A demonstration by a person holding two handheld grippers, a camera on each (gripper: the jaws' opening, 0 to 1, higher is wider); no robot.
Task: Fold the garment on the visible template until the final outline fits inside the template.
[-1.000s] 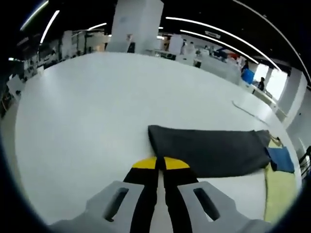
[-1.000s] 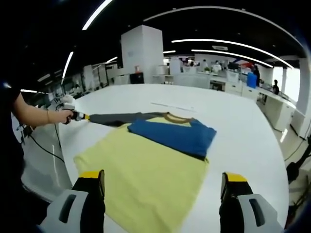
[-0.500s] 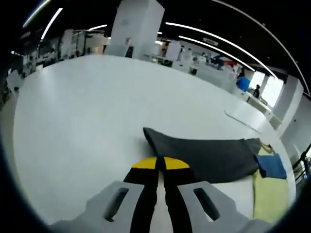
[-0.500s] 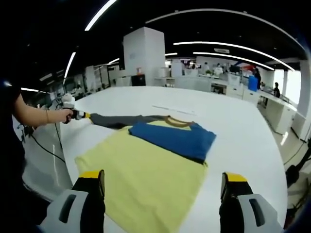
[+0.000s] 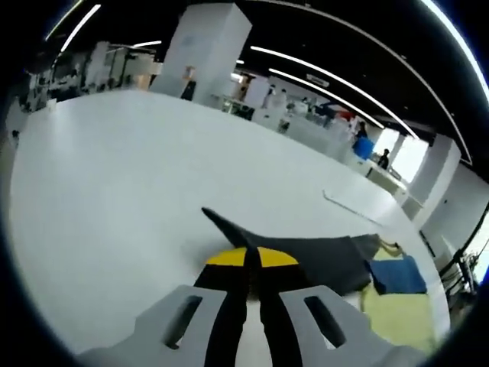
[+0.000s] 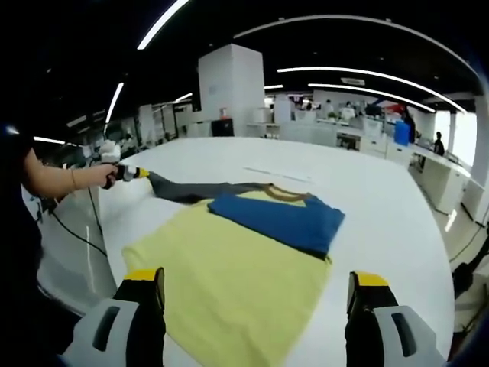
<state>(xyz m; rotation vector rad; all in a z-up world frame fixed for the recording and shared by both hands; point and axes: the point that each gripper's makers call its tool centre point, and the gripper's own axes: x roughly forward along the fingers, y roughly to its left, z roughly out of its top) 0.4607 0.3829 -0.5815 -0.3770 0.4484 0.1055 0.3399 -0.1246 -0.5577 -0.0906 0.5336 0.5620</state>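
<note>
Yellow garment (image 6: 229, 279): flat on white table (image 6: 382, 206), just ahead of right gripper (image 6: 256, 298), between its jaws.
Blue sleeve (image 6: 279, 222): folded across garment top, beyond right gripper.
Dark sleeve (image 5: 306, 256): pinched at tip by left gripper (image 5: 252, 258), lifted off table, stretched to its right.
Left gripper: jaws closed on dark sleeve.
Right gripper: jaws wide apart, holding nothing, above garment's near hem.
Template: can't tell.

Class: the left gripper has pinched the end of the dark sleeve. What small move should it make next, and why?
Probably carry the dark sleeve in over the yellow shirt body. The left gripper is shut on its end and holds it stretched out past the body, while the blue sleeve already lies folded across.
</note>
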